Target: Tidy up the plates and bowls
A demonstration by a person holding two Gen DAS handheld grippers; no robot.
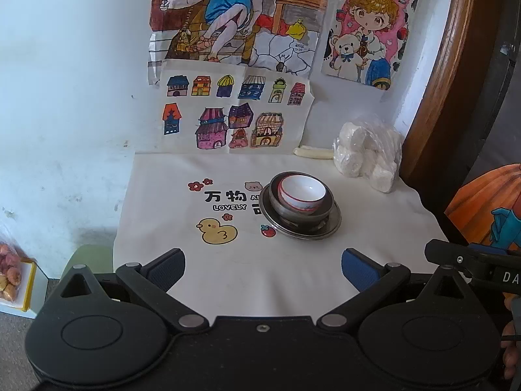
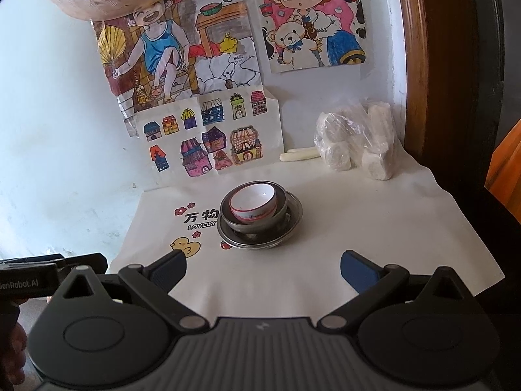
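Fingers (image 1: 358, 270) apart, glossy round bowl (image 1: 302, 192)

Two side-by-side wrist views, angled down from nearby at the same stacked bowls (image 1: 301, 207) (image 2: 259, 216).

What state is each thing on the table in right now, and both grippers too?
White bowl: upright, nested in the metal bowl.
Metal bowl: upright, sitting on the metal plate.
Metal plate: flat on the tablecloth.
Plastic bag: lying by the wall.
Left gripper: open, empty.
Right gripper: open, empty.
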